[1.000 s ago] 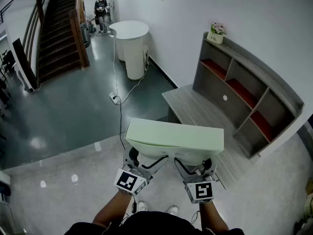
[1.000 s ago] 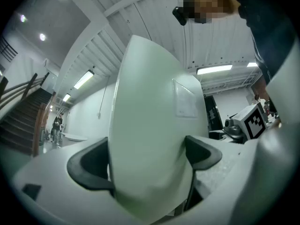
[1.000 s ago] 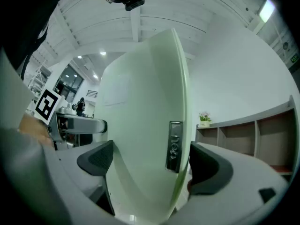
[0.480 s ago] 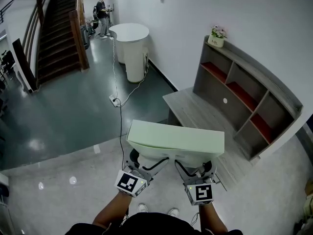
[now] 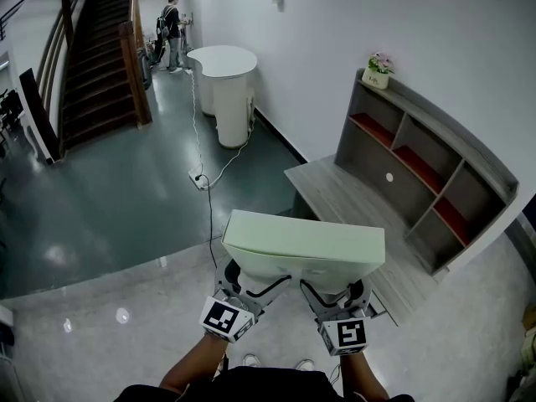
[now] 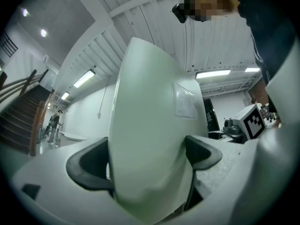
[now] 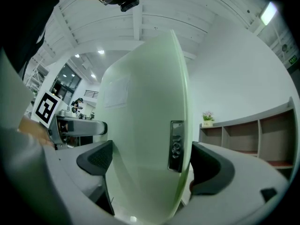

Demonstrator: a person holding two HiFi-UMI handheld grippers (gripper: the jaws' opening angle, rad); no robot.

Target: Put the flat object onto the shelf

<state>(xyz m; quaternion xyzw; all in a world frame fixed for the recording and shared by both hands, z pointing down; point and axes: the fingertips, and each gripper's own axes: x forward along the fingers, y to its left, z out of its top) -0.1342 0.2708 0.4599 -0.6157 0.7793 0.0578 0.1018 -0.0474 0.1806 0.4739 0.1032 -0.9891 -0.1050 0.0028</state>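
The flat object [image 5: 301, 245], a pale green panel, is held in the air at its near edge by both grippers, in front of the person and above the floor [image 5: 100, 208]. The jaws of the left gripper [image 5: 240, 278] are closed against its two faces, as confirmed in the left gripper view, and those of the right gripper [image 5: 335, 286] are clamped on it likewise, with a small strip of buttons [image 7: 176, 146] seen on the panel's edge in the right gripper view. Pick-up is judged complete; carrying is under way. Placement is not yet done: the shelf [image 5: 419, 166] stands well apart from the panel, ahead and to the right against the white wall. Its compartments, some lined in red, appear unoccupied, and a low wooden platform [image 5: 335, 195] is attached at its foot. A small potted plant [image 5: 378, 67] is noted on the shelf's top. The floor is glossy, dark green farther off and pale near the person. A white rounded counter [image 5: 224, 65], a cable [image 5: 208, 195] running to a socket strip [image 5: 199, 178], a staircase [image 5: 100, 48] and a distant person [image 5: 172, 25] are also recorded.
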